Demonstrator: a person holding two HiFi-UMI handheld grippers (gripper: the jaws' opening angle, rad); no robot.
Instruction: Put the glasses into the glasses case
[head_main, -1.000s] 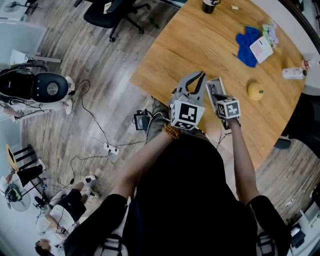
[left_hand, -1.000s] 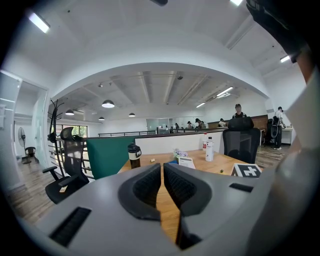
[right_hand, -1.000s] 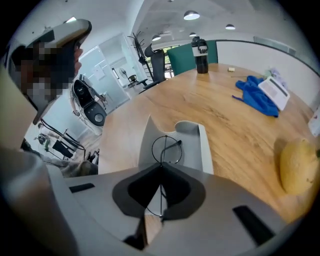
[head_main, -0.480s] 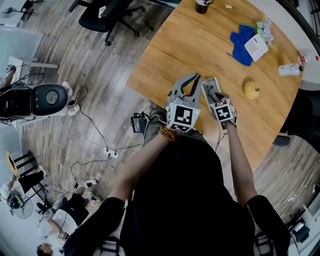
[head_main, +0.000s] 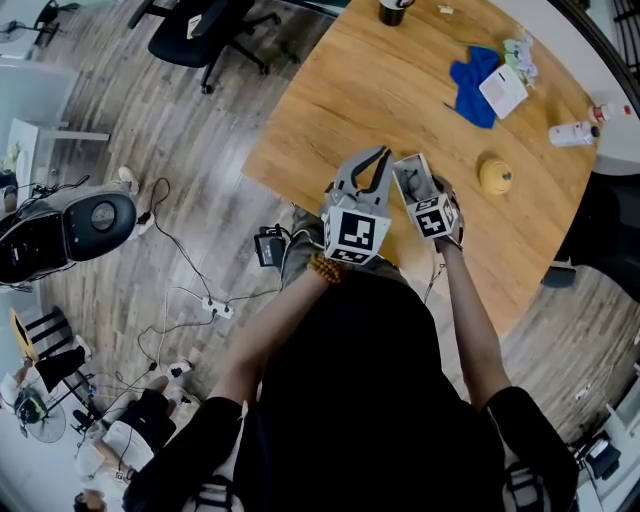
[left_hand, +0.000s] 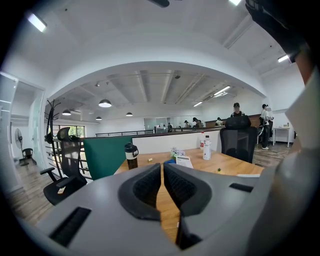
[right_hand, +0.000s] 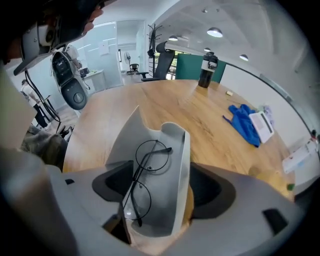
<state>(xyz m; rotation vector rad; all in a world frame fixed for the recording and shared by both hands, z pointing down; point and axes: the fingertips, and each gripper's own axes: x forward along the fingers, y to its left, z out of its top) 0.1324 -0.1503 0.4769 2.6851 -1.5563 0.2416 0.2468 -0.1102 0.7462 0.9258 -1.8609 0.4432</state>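
The right claw (right_hand: 160, 186), its jaws just opened wide, straddles the open case (right_hand: 172, 150) with the glasses (right_hand: 141, 176) lying inside, while the left claw (left_hand: 163, 184) beside it is closed and empty.

Counts: left hand-held gripper (left_hand: 161, 169) + right hand-held gripper (right_hand: 160, 186) = 2. Glasses case (right_hand: 172, 142): 1. Glasses (right_hand: 138, 174): 1 pair. Table (head_main: 380, 95): 1. On it: blue cloth (head_main: 470, 80) x1, white card (head_main: 503, 90) x1, yellow round object (head_main: 494, 176) x1, black drink bottle (right_hand: 207, 70) x1, white bottle (head_main: 572, 132) at least 1. Black office chair (head_main: 195, 30): 1.
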